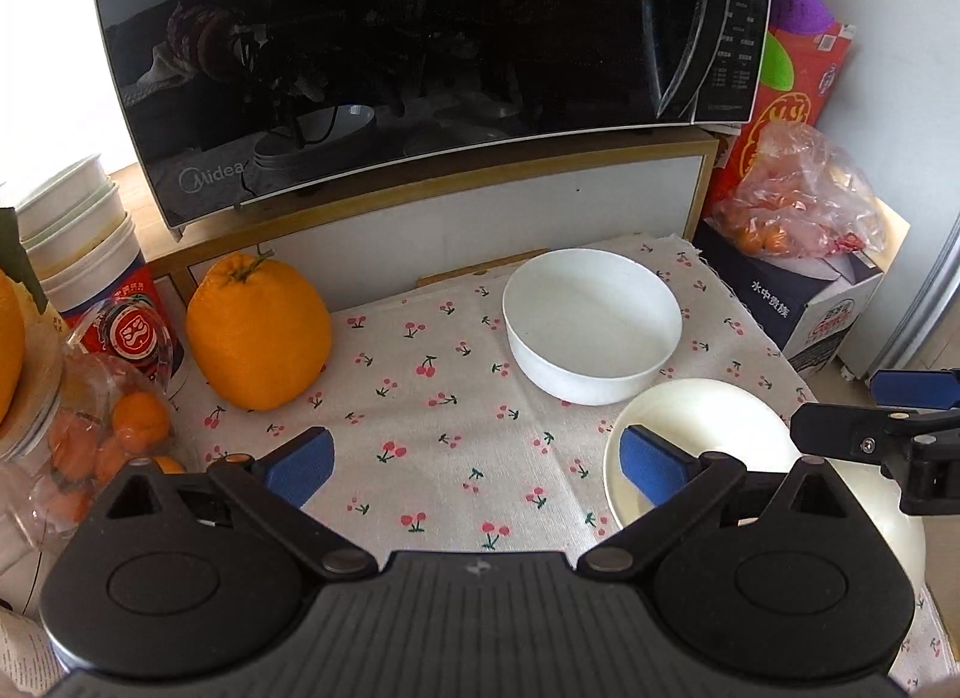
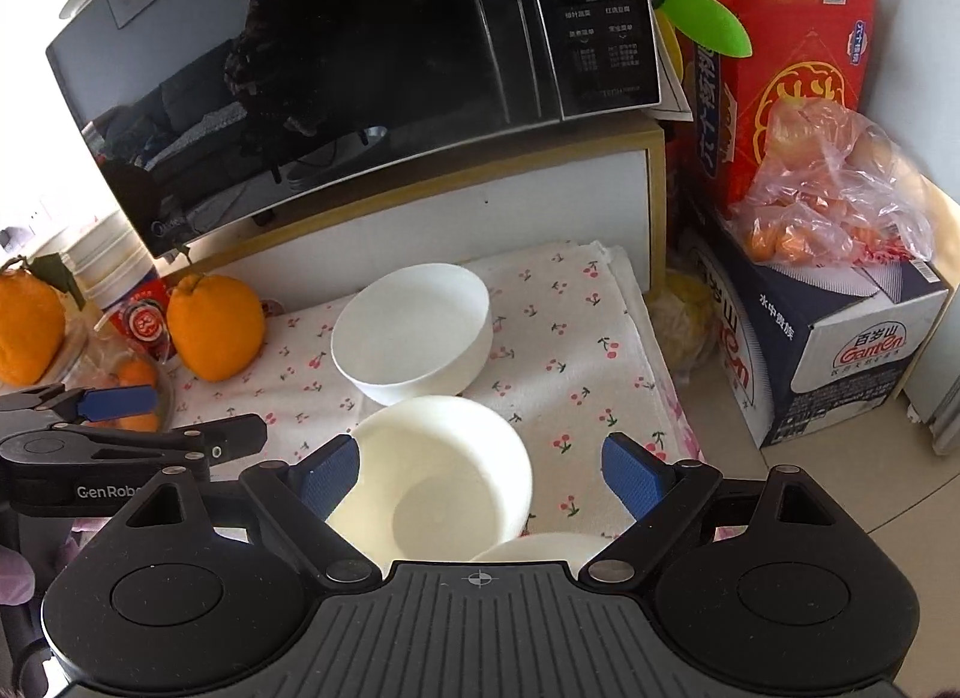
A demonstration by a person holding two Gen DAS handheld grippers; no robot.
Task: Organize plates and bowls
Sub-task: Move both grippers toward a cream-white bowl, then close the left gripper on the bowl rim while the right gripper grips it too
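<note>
White bowl (image 2: 411, 332) stood upright on the cloth; cream bowl (image 2: 444, 476) lay just beside, tilted against a plate (image 2: 534, 548).

bare cloth (image 1: 444, 398) centre – orange (image 1: 258, 332) left, boxes (image 2: 828, 338) right

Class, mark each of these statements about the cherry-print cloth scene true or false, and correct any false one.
1. Both sets of tongs are open and hold nothing. True: the left tongs and right tongs are spread apart.
2. The white bowl stands upright on the cherry-print cloth. True.
3. The cream bowl is stacked inside the white bowl. False: it sits beside it, nearer the camera.
4. The large orange lies inside the white bowl. False: it rests on the cloth, to the bowl's left.
5. The microwave door is open. False: it is shut.
</note>
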